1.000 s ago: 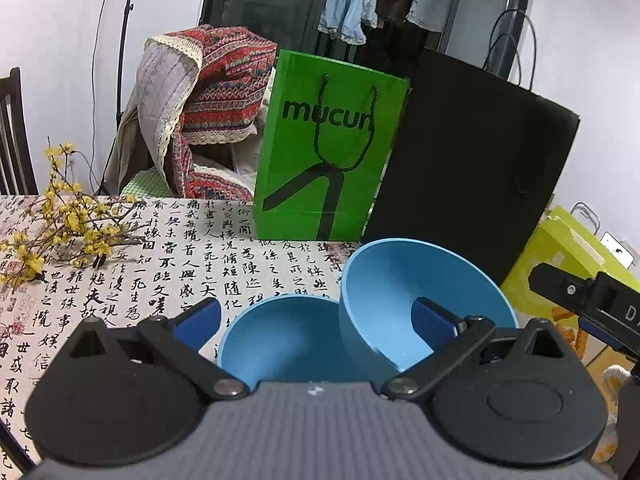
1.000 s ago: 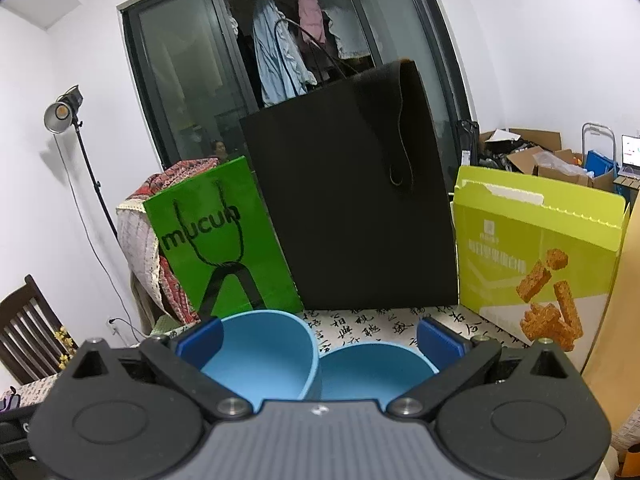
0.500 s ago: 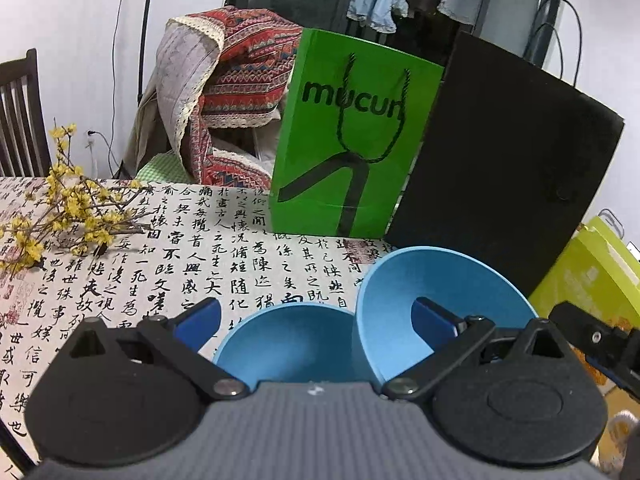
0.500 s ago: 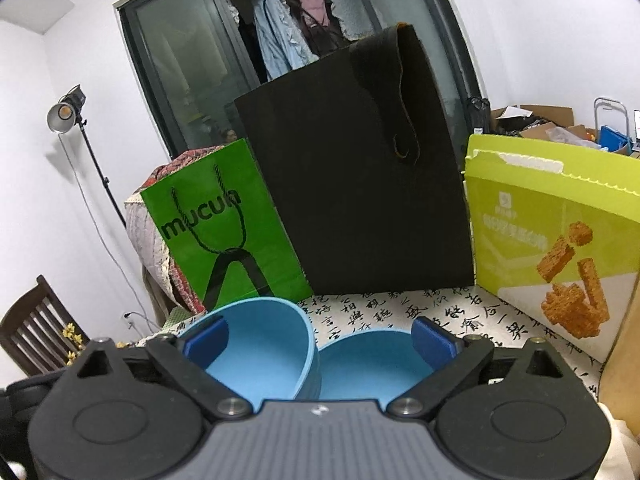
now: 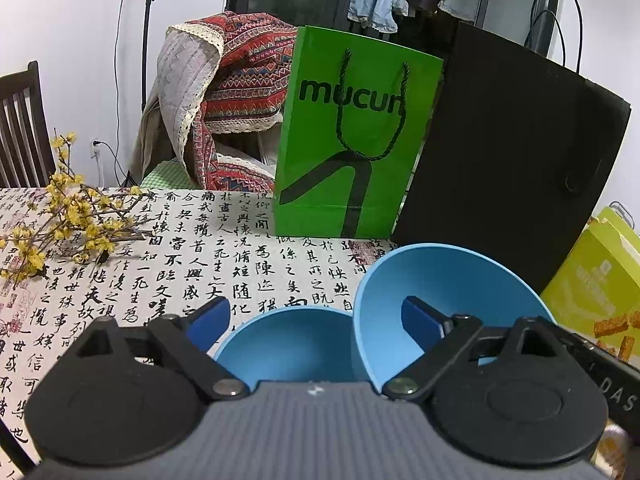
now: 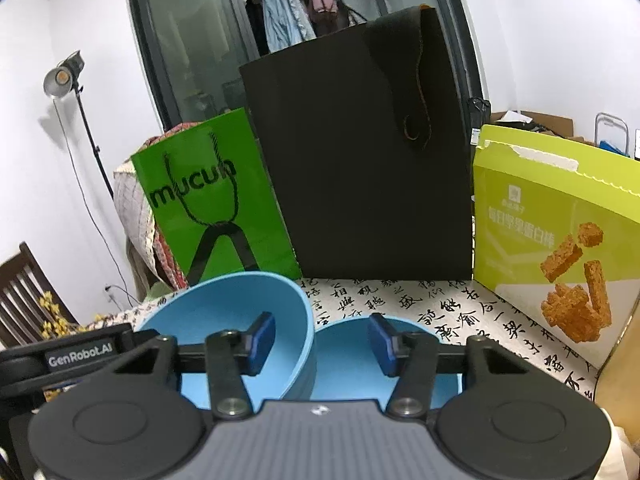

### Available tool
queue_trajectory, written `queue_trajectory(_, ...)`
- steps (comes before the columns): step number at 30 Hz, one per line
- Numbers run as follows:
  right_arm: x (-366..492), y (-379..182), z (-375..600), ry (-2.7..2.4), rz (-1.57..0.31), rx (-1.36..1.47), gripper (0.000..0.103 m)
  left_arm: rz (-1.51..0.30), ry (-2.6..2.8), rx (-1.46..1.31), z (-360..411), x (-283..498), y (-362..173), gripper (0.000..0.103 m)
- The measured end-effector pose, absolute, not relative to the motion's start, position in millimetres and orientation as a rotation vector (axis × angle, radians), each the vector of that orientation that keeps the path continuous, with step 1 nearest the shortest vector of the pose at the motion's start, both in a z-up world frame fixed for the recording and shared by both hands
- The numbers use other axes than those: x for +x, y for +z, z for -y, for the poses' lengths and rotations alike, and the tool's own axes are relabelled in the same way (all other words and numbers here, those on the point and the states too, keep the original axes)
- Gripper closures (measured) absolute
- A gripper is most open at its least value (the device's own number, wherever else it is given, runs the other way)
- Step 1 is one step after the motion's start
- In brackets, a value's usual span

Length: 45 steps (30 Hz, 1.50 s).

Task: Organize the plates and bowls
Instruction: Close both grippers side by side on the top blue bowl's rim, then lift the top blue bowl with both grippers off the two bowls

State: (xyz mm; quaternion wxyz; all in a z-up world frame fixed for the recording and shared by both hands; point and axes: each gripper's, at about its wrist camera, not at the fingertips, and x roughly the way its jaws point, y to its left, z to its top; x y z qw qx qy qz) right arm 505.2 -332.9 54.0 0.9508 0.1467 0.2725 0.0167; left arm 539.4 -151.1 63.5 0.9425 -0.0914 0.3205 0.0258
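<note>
On a table under a calligraphy-print cloth (image 5: 180,256), two matching blue bowls sit rim to rim at the near edge, close below both hand-held tools. They appear to have been gathered there so that one can be stacked in the other.

The left gripper (image 5: 316,318) stands wide apart, its jaws having just drawn in slightly. One pad is outside the far wall of the left bowl (image 5: 292,344) and the other is inside the right bowl (image 5: 452,280). That span takes in the whole left bowl plus its neighbour's near wall, and neither pad looks to be pressing.

The right gripper (image 6: 322,342) has just been closing to about half its spread. It straddles the spot where the two rims meet, with one pad in each bowl. A gap shows at the pads, so nothing is clamped yet. The aim, by the look of it, is a pinch on one wall to lift that bowl.

Whether either bowl is really tilted, or only bent by the lens, cannot be told.

A green paper bag (image 5: 356,140), a black bag (image 5: 508,168) and a yellow-green snack box (image 6: 552,216) stand along the back. Flowering twigs (image 5: 68,216) lie well off to the left.
</note>
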Motion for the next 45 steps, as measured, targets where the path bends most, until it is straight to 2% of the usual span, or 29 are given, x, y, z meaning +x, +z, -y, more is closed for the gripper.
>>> queue_trajectory(4,511,48,329,0.031,-0.577,0.286,0.054,-0.648,0.052,-0.179,152,539,63,0.013)
queue_trajectory(10,517,43,323,0.039,-0.598,0.284,0.061,-0.653,0.047,-0.174,152,539,62,0.021)
queue_trajectory(15,520,39,323,0.031,-0.616,0.295,0.079,-0.653,0.039,-0.168,153,538,61,0.028)
queue_trajectory(20,522,36,324,0.053,-0.632,0.32,0.084,-0.664,0.025,-0.165,157,538,60,0.038)
queue_trajectory(24,522,36,322,0.044,-0.63,0.313,0.087,-0.664,0.021,-0.155,159,538,59,0.042)
queue_trajectory(29,522,35,324,0.043,-0.636,0.326,0.09,-0.671,0.009,-0.158,160,537,59,0.06)
queue_trajectory(33,524,33,324,0.038,-0.644,0.329,0.092,-0.68,0.005,-0.153,159,537,59,0.067)
queue_trajectory(39,523,34,322,0.041,-0.641,0.314,0.093,-0.679,-0.013,-0.146,163,535,59,0.084)
queue_trajectory(41,522,35,320,0.047,-0.635,0.305,0.093,-0.686,-0.011,-0.144,166,533,59,0.094)
queue_trajectory(45,523,34,320,0.032,-0.636,0.298,0.094,-0.671,-0.013,-0.121,172,530,60,0.094)
